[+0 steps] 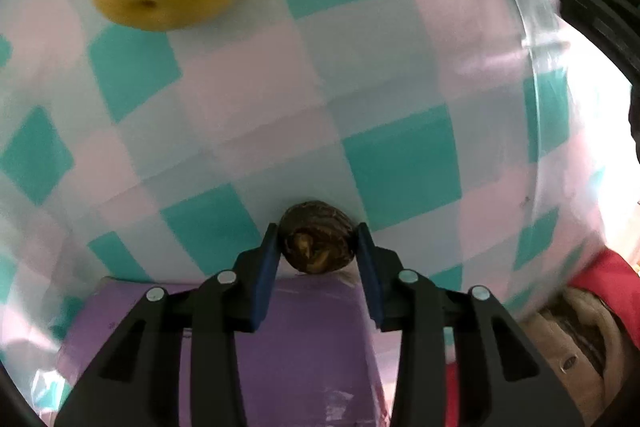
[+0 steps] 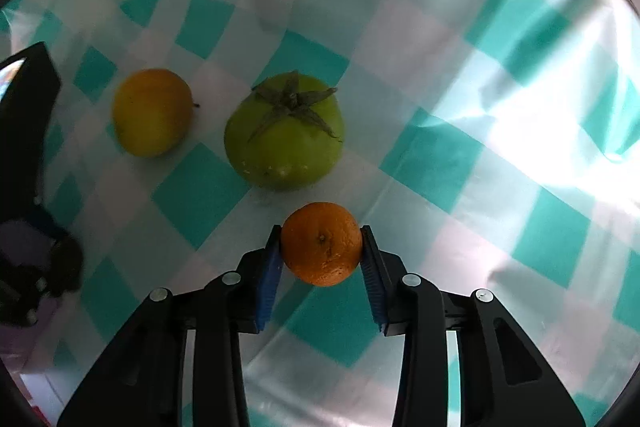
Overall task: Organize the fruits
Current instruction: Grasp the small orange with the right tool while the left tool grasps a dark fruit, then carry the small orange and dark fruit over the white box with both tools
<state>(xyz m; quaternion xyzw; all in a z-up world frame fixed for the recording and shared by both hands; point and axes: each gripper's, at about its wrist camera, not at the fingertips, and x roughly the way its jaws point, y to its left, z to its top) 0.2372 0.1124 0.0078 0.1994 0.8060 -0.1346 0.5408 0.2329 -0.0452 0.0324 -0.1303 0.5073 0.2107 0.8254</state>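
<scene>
Fruits: four pieces are in view, two of them between my tongs and two lying on the counter.
Orange fruit [image 2: 322, 244]: it is small and round, and it sits between the blue pads of my right tongs [image 2: 322, 241], with its navel turned toward the camera.
Right tongs: the two pads press on the left and right sides of the orange fruit, so the jaws are closed as far as the fruit allows.
Brown fruit [image 1: 317, 237]: it is dark and wrinkled, and it sits between the blue pads of my left tongs [image 1: 317, 241].
Left tongs: the pads touch both sides of the brown fruit and are closed on it. Below them is a purple box [image 1: 304, 347], and the fruit is just over its far edge.
Green fruit [image 2: 285, 131]: it is the biggest one, with a dry star-shaped calyx on top. It lies on the counter just beyond the orange fruit.
Yellow fruit [image 2: 152, 111]: it lies on the counter to the left of the green fruit, near but not touching. The left wrist view shows also a yellow fruit at the top left.
Counter [image 2: 460, 75]: it is covered with a shiny cloth with teal and white squares.
Left edge of the right view: my other tongs are there, dark and blurred.
</scene>
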